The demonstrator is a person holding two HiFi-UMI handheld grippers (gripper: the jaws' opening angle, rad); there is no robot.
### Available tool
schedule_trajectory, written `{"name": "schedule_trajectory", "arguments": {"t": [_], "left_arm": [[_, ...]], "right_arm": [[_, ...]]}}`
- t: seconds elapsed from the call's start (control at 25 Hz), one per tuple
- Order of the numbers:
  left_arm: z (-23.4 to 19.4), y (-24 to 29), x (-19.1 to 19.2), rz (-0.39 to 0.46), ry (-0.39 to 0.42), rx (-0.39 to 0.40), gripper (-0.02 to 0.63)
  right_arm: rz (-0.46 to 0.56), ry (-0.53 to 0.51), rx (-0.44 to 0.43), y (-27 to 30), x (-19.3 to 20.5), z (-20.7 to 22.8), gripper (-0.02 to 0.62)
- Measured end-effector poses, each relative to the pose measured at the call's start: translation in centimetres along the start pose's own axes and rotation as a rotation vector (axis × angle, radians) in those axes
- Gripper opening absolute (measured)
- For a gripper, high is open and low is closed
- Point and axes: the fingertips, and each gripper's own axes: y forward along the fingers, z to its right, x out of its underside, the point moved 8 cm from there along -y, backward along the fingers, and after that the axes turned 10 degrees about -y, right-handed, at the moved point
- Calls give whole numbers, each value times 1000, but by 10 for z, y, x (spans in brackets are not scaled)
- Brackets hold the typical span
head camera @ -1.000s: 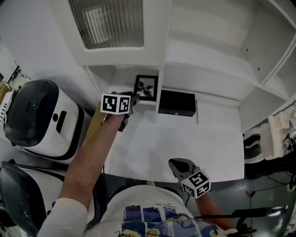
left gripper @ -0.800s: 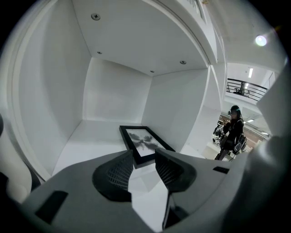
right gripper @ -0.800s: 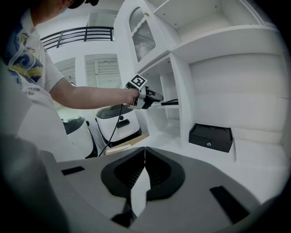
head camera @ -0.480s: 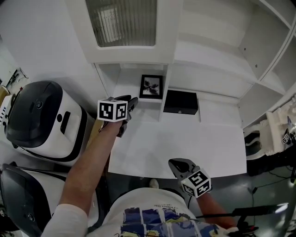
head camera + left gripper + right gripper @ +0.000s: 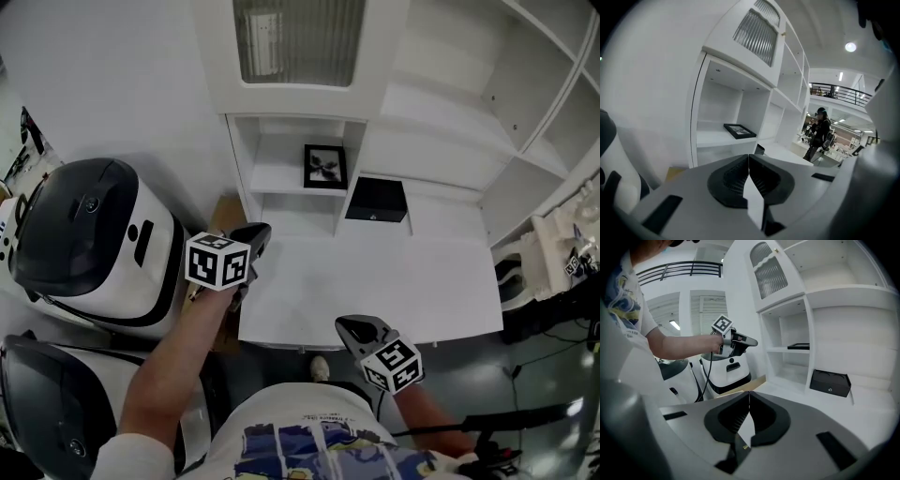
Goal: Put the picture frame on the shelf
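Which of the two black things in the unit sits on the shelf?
The picture frame, lying flat on the shelf in the left bay. The box stands lower, on the desk to its right.

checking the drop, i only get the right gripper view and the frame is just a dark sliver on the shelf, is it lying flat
Observer: Yes. From the head view the frame lies flat on the shelf, picture side up.
Operator: is the left tool empty
Observer: Its own view shows the left tool with jaws together and nothing between them.
Operator: and where is my right tool
Observer: The right tool hangs over the table's near edge, well short of the shelf.
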Motion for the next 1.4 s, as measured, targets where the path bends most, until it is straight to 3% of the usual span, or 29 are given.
{"name": "schedule_trajectory", "arguments": {"t": [0.2, 0.56, 1.16, 1.4], "left_arm": [[18, -53, 36, -4, 21, 109, 12], [49, -139, 91, -26, 70, 233, 12], [87, -226, 157, -46, 175, 288, 12], [94, -249, 180, -57, 170, 306, 12]], "right_arm": [[-4, -10, 30, 8, -9, -36, 25], [-14, 3, 81, 12, -14, -92, 25], [2, -26, 91, 8, -22, -171, 25], [-1, -28, 99, -3, -16, -191, 25]]}}
